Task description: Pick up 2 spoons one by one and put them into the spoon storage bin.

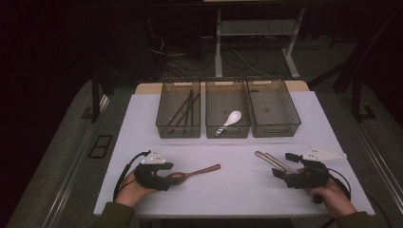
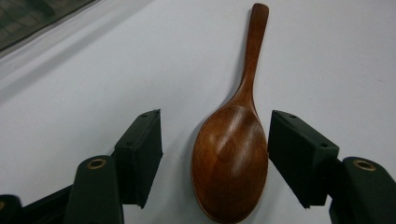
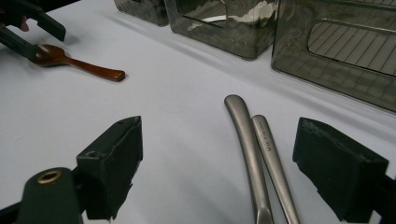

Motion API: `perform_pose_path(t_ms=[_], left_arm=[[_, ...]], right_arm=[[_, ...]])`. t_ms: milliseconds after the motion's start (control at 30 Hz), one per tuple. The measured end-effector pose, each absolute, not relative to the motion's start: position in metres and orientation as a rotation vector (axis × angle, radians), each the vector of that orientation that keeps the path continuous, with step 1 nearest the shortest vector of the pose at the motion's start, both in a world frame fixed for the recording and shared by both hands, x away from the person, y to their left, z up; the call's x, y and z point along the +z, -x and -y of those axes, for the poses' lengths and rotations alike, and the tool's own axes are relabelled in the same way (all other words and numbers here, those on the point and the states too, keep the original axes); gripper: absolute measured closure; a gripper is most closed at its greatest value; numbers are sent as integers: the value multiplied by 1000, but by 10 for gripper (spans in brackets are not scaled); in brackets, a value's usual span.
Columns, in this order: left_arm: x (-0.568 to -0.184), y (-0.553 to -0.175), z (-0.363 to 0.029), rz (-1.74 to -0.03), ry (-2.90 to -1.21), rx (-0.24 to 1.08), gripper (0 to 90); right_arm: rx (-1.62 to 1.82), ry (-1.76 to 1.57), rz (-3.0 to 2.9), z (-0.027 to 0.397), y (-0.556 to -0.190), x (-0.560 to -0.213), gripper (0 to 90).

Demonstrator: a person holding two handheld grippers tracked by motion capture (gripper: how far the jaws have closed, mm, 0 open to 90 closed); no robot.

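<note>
Left gripper (image 2: 215,158) is standing with jaws apart, the wooden spoon (image 2: 232,158) lying bowl-first between them, ungripped; its handle is pointing away. Right gripper (image 3: 217,170) is gaping wide around two metal handles (image 3: 261,158), gripping nothing.

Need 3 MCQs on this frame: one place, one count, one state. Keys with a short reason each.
1. Where does the white spoon lie?
A. in the middle bin
B. on the table
C. in the right gripper

2. How many clear bins stand at the far side of the table?
A. two
B. three
C. four

3. How does the left gripper stand to the wooden spoon?
A. shut on its handle
B. open, bowl between the jaws
C. far off to one side

Key: 1 A, the high view shows it inside the middle bin. 2 B, three bins stand side by side. 3 B, the left gripper view shows gaps between both pads and the bowl.
</note>
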State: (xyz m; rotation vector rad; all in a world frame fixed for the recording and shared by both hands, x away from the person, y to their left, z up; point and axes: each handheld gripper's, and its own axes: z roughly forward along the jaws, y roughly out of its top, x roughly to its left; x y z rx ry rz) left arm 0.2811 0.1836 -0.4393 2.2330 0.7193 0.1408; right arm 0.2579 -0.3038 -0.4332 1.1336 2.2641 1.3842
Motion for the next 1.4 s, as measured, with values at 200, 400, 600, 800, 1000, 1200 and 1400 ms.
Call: perform_pose_path(t_ms=[200, 400, 600, 800, 1000, 1200, 1400], left_arm=[[-442, -281, -181, -694, -2267, 127, 369], [-443, -281, -180, -687, -2282, 118, 403], [-443, -279, -178, -664, -2310, 116, 451], [-442, -277, -176, -609, -2335, 98, 556], [-441, -274, -173, -566, -2349, 76, 654], [-440, -273, -170, -528, -2390, 94, 721], [-438, -271, -167, -511, -2422, 135, 771]], right_arm=[[1387, -1134, -2263, 304, -258, -433, 156], [1389, -1135, -2263, 304, -258, -433, 156], [1388, -1135, -2263, 304, -258, -433, 156], [1387, -1134, -2263, 304, -258, -433, 156], [1387, -1133, -2262, 304, -258, -433, 156], [1387, -1132, -2264, 304, -258, -433, 156], [1386, -1134, -2265, 304, -258, -433, 156]])
